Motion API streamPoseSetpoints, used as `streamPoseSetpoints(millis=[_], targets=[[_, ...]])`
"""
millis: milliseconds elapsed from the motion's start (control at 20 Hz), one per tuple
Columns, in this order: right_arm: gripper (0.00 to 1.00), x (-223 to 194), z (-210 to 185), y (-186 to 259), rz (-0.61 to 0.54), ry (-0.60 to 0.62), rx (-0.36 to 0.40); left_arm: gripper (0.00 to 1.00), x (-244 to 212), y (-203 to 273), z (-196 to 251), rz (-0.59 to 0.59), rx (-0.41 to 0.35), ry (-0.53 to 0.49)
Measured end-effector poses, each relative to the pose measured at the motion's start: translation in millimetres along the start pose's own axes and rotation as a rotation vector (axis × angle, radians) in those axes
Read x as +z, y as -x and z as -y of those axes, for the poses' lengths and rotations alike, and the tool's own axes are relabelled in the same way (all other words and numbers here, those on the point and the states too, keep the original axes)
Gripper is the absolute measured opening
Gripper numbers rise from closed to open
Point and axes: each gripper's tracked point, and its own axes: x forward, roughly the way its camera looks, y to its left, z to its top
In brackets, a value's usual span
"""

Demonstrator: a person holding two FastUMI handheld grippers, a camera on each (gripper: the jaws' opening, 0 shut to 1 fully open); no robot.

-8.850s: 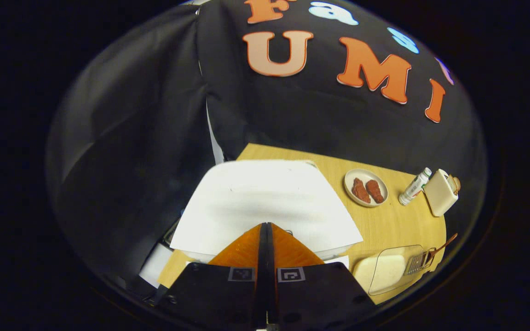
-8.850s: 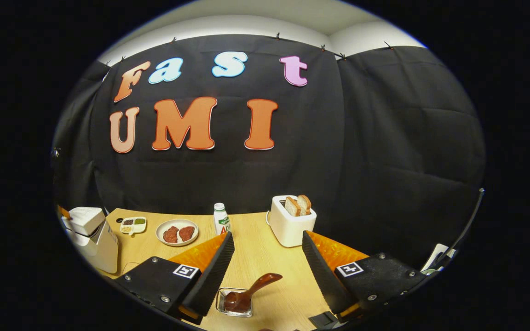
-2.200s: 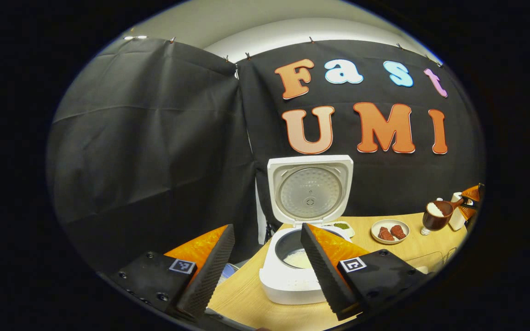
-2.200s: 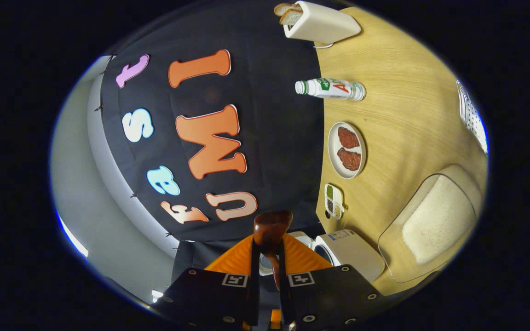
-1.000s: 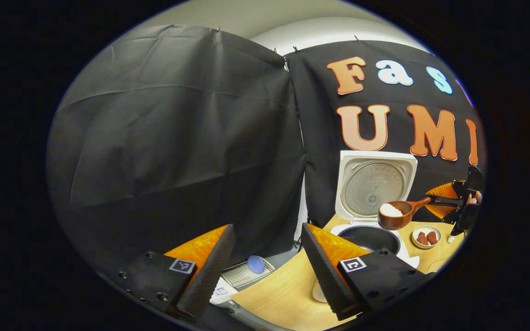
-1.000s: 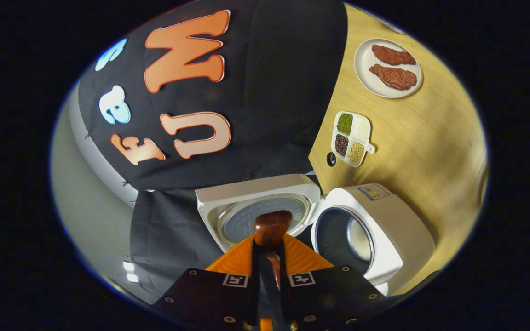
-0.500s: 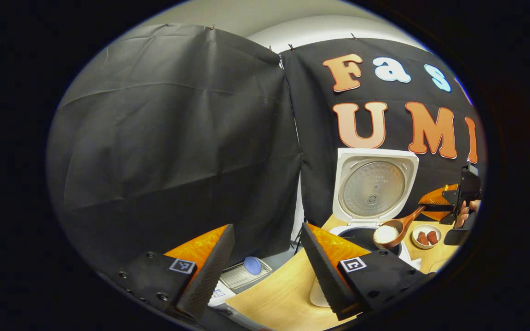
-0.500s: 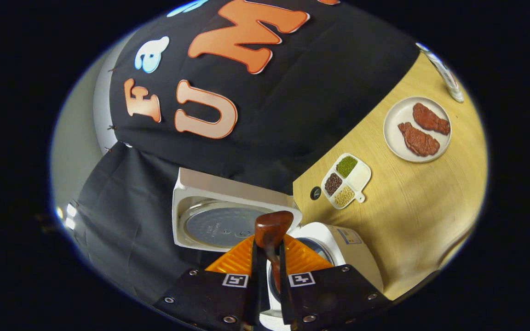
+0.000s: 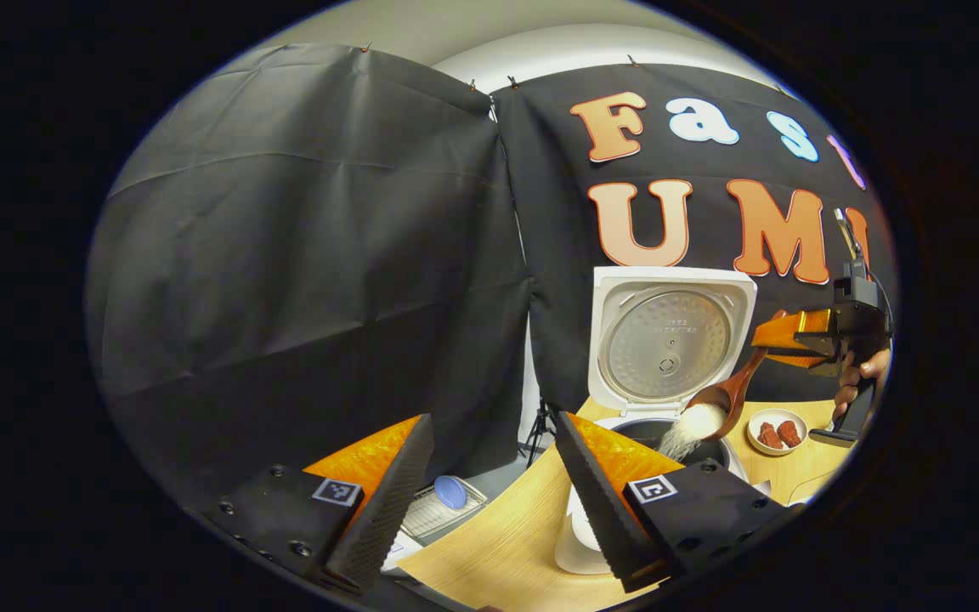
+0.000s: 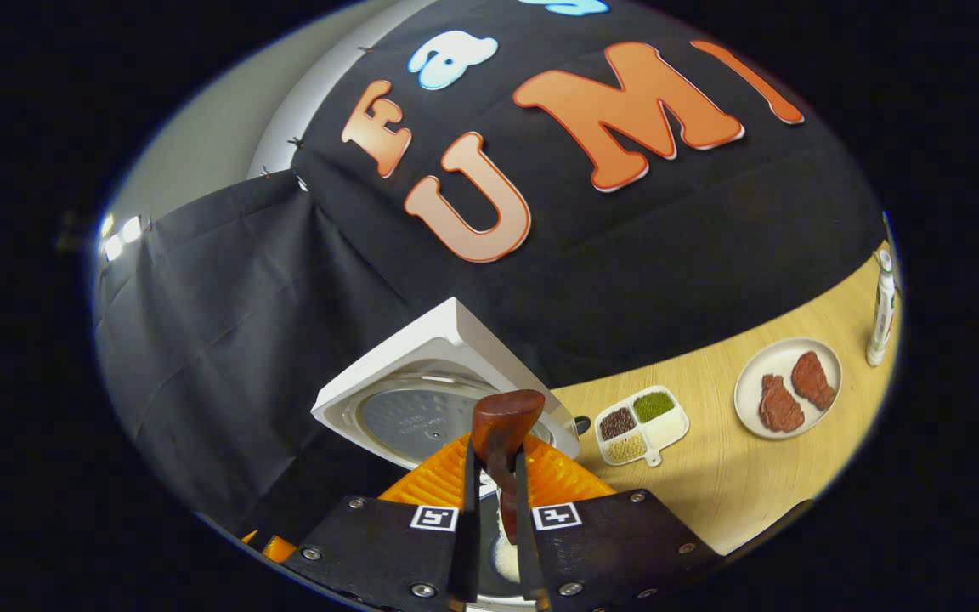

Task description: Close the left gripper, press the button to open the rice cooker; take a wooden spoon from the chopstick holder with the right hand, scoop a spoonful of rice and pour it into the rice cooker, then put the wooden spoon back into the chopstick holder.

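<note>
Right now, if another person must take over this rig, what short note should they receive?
Left gripper: open, holding nothing, near the rice cooker.
Right gripper: shut on the wooden spoon, tilted over the pot; rice is pouring in.
Done: lid open, spoon taken, rice scooped.
Left: finish pouring, then return the spoon to the chopstick holder.

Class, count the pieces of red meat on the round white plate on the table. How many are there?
2. Both lie side by side on the plate: one meat piece nearer the divided dish, the other piece nearer the bottle.
</note>
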Motion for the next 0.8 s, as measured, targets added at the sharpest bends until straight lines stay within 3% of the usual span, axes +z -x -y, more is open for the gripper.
streamPoseSetpoints(millis=[800], targets=[[0.18,32.0,-71.1,28.2,0.133,0.499,0.141,0.94,-6.3,3.9,-15.7,-0.007,0.018,0.024]])
